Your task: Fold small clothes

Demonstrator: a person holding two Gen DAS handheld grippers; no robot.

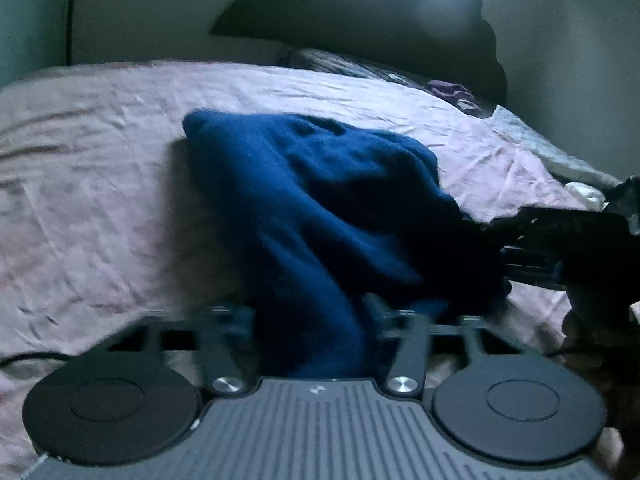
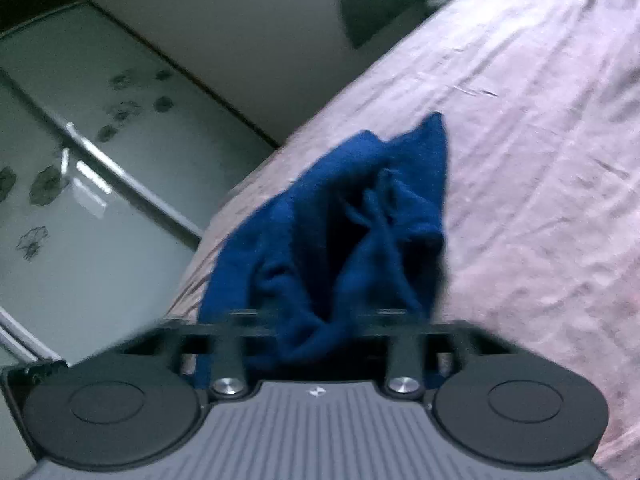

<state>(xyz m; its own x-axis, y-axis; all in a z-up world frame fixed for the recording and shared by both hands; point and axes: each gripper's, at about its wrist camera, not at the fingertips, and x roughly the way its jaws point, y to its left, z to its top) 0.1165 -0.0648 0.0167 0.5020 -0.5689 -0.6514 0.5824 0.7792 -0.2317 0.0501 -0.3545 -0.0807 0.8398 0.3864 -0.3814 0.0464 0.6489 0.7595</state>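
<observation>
A dark blue garment lies bunched on the pink bedsheet. In the left wrist view one end of it runs down between the fingers of my left gripper, which is shut on the cloth. The fabric covers the fingertips. Its other end stretches right to my right gripper, held by a hand at the frame's edge. In the right wrist view the blue garment rises in folds from my right gripper, shut on a bunch of it, near the edge of the bedsheet.
A large dark heap stands at the head of the bed. A purple cloth and pale bedding lie along the right side. Beyond the bed's edge stands a glossy wardrobe door with flower prints.
</observation>
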